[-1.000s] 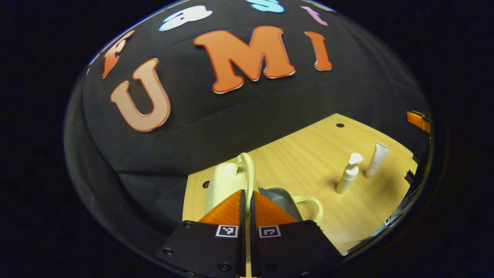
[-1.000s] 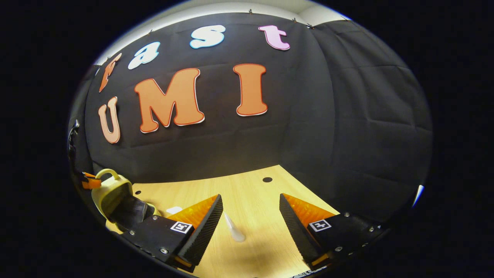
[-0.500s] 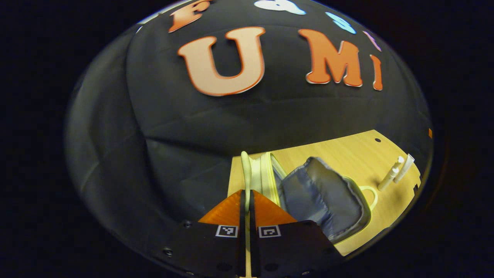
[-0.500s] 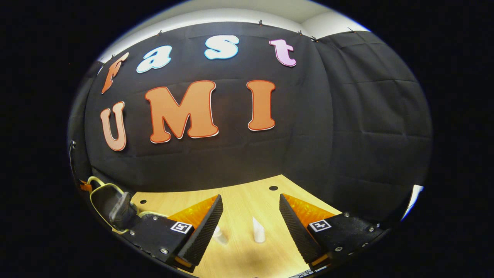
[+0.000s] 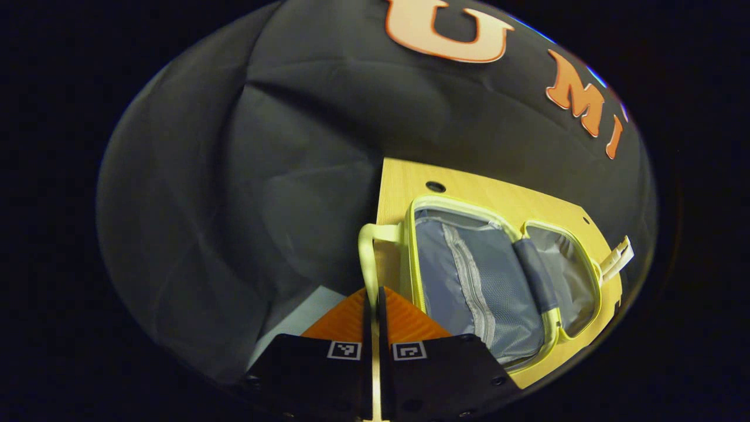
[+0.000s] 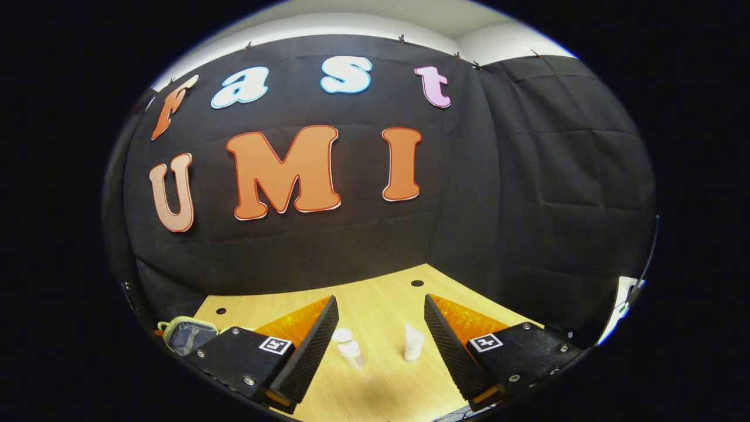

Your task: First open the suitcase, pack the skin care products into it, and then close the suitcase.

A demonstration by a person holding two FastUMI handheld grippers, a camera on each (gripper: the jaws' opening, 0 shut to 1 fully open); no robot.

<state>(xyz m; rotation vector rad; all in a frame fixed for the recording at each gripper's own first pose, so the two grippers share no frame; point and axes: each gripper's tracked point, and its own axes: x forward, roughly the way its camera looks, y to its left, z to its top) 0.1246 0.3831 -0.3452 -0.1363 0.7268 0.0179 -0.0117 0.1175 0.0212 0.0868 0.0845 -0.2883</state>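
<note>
The pale yellow suitcase (image 5: 410,258) lies open flat on the wooden table (image 5: 469,189), and its grey lining shows in both halves. My left gripper (image 5: 372,291) is shut on the suitcase's pale handle (image 5: 365,252) at the near half's edge. A white tube and a pump bottle (image 5: 616,262) stand just beyond the far half. In the right gripper view, the pump bottle (image 6: 350,349) and the white tube (image 6: 413,341) stand upright on the table ahead of my right gripper (image 6: 381,309). That gripper is open and holds nothing. The suitcase (image 6: 186,334) sits at its far left.
The black cloth wall runs close behind the table (image 6: 375,293). Small round holes (image 5: 435,186) mark the tabletop near its back edge. The table's left edge runs right beside the suitcase handle. A pale floor patch (image 5: 299,319) shows below that edge.
The suitcase half held by my left gripper has swung over and now lies flat, exposing the lining. The right gripper has shifted, so both products now stand between its fingers.
</note>
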